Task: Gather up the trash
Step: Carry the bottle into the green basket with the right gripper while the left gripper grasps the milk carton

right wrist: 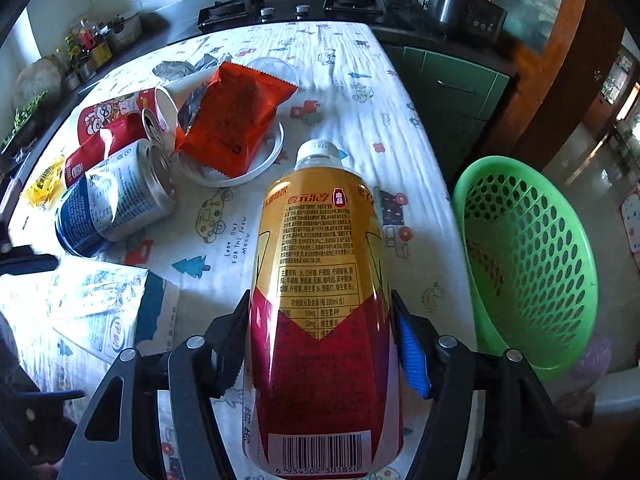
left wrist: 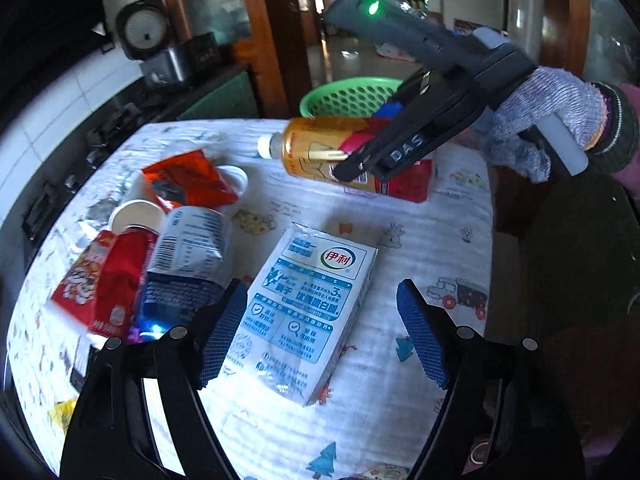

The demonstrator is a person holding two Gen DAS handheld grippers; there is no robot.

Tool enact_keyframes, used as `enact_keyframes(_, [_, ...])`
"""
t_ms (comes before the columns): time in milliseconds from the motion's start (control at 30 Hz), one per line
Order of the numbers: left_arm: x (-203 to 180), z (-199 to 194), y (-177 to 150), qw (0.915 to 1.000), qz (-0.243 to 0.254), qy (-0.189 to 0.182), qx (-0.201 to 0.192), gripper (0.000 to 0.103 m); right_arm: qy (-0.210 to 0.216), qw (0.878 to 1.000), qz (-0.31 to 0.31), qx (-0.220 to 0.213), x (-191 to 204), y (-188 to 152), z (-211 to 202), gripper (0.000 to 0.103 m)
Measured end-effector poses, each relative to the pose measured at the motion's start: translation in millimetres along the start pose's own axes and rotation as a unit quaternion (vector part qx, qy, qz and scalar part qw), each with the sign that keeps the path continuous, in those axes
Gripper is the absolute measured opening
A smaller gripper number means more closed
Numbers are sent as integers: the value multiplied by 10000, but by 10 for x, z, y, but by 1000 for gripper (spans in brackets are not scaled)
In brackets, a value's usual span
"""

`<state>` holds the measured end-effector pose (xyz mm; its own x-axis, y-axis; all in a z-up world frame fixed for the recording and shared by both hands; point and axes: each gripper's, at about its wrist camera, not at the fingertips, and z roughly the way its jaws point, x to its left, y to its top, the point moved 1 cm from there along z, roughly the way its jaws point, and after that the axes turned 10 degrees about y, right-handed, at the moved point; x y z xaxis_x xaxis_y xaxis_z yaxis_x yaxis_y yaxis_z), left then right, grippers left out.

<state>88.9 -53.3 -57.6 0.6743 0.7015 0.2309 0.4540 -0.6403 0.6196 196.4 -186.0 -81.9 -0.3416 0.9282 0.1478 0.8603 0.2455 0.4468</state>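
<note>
My right gripper (right wrist: 320, 336) is shut on a gold and red drink bottle (right wrist: 320, 280) with a white cap and holds it above the table; the gripper (left wrist: 352, 164) and bottle (left wrist: 312, 148) also show in the left wrist view. My left gripper (left wrist: 320, 332) is open, its blue pads either side of a white and blue milk carton (left wrist: 308, 312) lying flat on the table; the carton also shows in the right wrist view (right wrist: 104, 312). A green perforated basket (right wrist: 532, 256) stands past the table's right edge.
On the patterned tablecloth (right wrist: 344, 80) lie a crushed blue and white can (right wrist: 116, 200), red cans (right wrist: 116, 128), an orange snack wrapper (right wrist: 236, 124) on a white lid, and a yellow wrapper (right wrist: 44, 186). A stove (right wrist: 292, 12) and green cabinet (right wrist: 448, 88) stand behind.
</note>
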Motion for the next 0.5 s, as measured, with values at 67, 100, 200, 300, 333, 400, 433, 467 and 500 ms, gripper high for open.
enact_keyframes(67, [46, 94, 16, 10000, 26, -40, 74, 79, 19, 10000, 29, -59, -20, -16, -42, 62])
enact_keyframes(100, [67, 134, 25, 9999, 29, -96, 111, 79, 15, 9999, 45, -108, -35, -26, -75, 62])
enact_keyframes(200, [112, 251, 47, 9995, 92, -221, 216, 79, 66, 9998, 87, -177, -64, -40, -143, 62])
enact_keyframes(300, [135, 353, 57, 9987, 126, -341, 362, 79, 87, 9995, 113, -267, -101, -60, -227, 62])
enact_keyframes(333, [140, 386, 57, 9983, 135, -380, 419, 79, 93, 9994, 114, -304, -114, -65, -262, 62])
enact_keyframes(400, [124, 410, 48, 9980, 215, -373, 463, 79, 71, 9992, 134, -374, -147, -67, -319, 62])
enact_keyframes(433, [115, 417, 43, 9979, 243, -377, 472, 79, 68, 9990, 156, -408, -171, -67, -345, 62])
enact_keyframes(467, [105, 418, 41, 9977, 259, -394, 488, 79, 62, 9989, 175, -436, -195, -71, -368, 62])
enact_keyframes(500, [94, 420, 41, 9976, 275, -402, 489, 79, 34, 9986, 210, -478, -236, -68, -399, 62])
